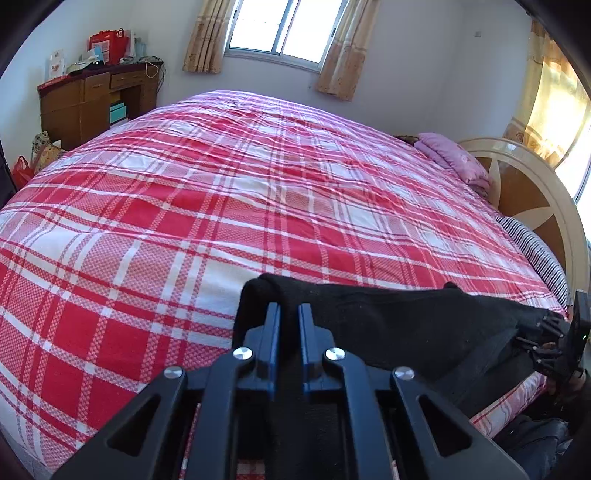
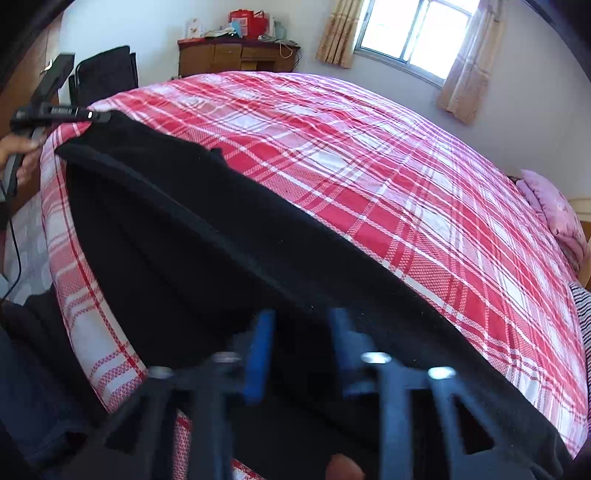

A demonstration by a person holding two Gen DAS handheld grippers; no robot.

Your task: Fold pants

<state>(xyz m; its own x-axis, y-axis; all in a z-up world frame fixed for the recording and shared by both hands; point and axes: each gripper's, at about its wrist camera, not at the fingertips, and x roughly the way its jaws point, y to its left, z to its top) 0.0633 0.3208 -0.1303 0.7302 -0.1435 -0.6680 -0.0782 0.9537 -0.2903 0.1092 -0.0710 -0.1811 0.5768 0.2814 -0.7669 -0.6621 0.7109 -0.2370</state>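
Ahead of me spreads a red-and-white plaid bedspread point(image 1: 221, 206), covering nearly the whole bed. A pink pillow point(image 1: 452, 157) lies at its far right, beside the cream and brown headboard point(image 1: 524, 184), with a striped cloth point(image 1: 532, 247) just below. Against the back wall I see a wooden desk point(image 1: 92, 99) heaped with clutter, a red bag point(image 1: 107, 44) on top. Beige curtains point(image 1: 205, 37) flank the bright window point(image 1: 284, 26). A dark chair, I think, point(image 2: 105, 75) stands left of the bed.

left tongs point(image 1: 289, 314): nearly closed, pinching black cloth
right tongs point(image 2: 301, 332): blurry, wider gap, cloth between fingers
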